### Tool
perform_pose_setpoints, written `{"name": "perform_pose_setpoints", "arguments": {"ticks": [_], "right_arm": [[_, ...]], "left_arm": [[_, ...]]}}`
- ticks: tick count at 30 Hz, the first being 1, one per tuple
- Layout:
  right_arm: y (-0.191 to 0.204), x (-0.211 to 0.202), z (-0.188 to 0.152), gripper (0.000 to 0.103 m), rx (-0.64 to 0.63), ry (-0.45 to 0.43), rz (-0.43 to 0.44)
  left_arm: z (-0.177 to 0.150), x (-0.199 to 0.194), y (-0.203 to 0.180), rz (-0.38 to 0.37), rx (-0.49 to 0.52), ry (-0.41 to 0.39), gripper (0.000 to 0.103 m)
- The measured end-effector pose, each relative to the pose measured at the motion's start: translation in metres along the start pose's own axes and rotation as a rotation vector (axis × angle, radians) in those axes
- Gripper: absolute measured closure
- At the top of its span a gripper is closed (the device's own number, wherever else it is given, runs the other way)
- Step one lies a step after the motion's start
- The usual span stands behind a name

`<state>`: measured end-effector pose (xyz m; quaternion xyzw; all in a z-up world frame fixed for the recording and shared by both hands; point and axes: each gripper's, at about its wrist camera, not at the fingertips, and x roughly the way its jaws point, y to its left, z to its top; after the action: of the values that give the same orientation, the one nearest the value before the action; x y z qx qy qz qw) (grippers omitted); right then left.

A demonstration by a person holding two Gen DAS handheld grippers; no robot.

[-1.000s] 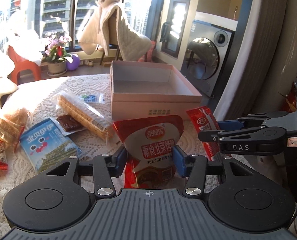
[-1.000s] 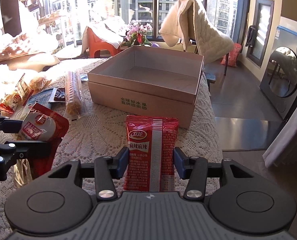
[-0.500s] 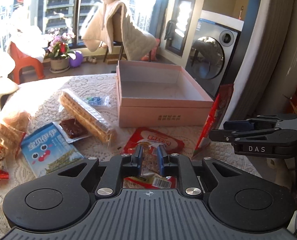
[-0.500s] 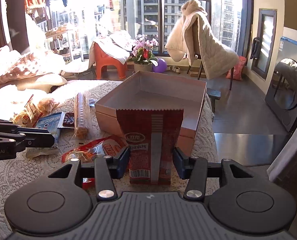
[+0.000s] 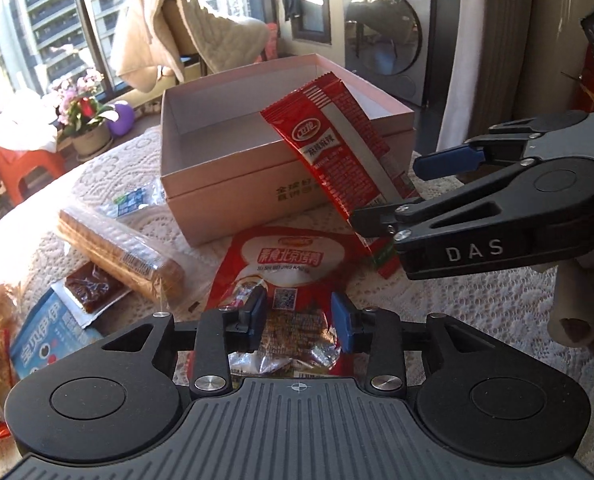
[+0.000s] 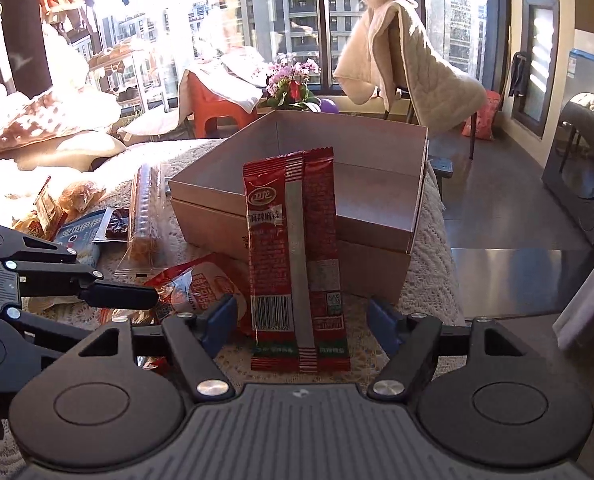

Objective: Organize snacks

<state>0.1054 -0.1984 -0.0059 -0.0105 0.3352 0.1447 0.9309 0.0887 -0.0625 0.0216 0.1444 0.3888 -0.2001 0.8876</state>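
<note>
A long red sachet (image 6: 297,256) stands upright between the pads of my right gripper (image 6: 301,320). The right jaws are opening, with a gap on each side of the sachet. In the left wrist view the sachet (image 5: 337,148) leans with its top over the rim of the open pink box (image 5: 217,184), and my right gripper (image 5: 409,190) is at its lower end. A red pouch (image 5: 285,260) lies flat on the lace cloth before the box. My left gripper (image 5: 297,318) is low over its near end, jaws opening slightly, pads not pressing it.
A clear pack of crackers (image 5: 121,248), a brown sachet (image 5: 93,288) and a blue packet (image 5: 45,332) lie left of the pouch. More snacks (image 6: 53,208) sit at the far left. The table edge (image 6: 437,240) drops off right of the box (image 6: 201,216).
The left gripper lowered the upright red pouch flat onto the cloth, closed narrow, then parted a little. The right gripper carried the sachet up to the box and its jaws spread off it.
</note>
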Motion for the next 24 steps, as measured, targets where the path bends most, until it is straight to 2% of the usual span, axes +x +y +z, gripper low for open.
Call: {"name": "perform_pose_setpoints", "arguments": {"ticks": [3,4,7,9,11,13,15,19,21,23,24], "right_arm": [[0.001,0.016,0.004,0.034,0.016,0.040,0.023],[0.002,0.019,0.004,0.045,0.015,0.052,0.025],[0.002,0.015,0.003,0.056,0.027,0.061,0.007],[-0.003,0.007,0.004,0.058,0.069,0.082,0.032],[-0.008,-0.002,0.005,0.058,0.101,0.116,0.061],[-0.012,-0.016,0.004,0.058,0.118,0.140,0.096],[-0.013,-0.027,0.001,0.058,0.113,0.154,0.114],[-0.012,-0.041,-0.014,0.058,0.105,0.201,0.130],[-0.013,-0.042,-0.024,0.058,0.107,0.213,0.099],[-0.014,-0.040,-0.035,0.056,0.096,0.207,0.047],[-0.014,-0.039,-0.039,0.055,0.093,0.200,0.035]], "left_arm": [[-0.001,-0.001,-0.002,-0.006,-0.001,0.000,0.063],[-0.001,-0.002,-0.002,-0.009,0.001,0.001,0.063],[-0.001,-0.001,-0.002,-0.021,0.026,0.003,0.059],[-0.002,-0.002,0.000,-0.058,0.041,0.002,0.055],[0.000,-0.006,0.008,-0.102,0.001,-0.011,0.055],[0.002,-0.009,0.016,-0.092,-0.022,-0.044,0.055],[0.006,-0.007,0.018,-0.058,0.007,-0.056,0.056],[0.017,0.013,0.020,-0.046,0.045,-0.007,0.054],[0.021,0.022,0.017,-0.078,0.065,0.021,0.054],[0.022,0.031,0.010,-0.102,0.111,0.053,0.038],[0.022,0.033,0.006,-0.117,0.130,0.061,0.033]]}}
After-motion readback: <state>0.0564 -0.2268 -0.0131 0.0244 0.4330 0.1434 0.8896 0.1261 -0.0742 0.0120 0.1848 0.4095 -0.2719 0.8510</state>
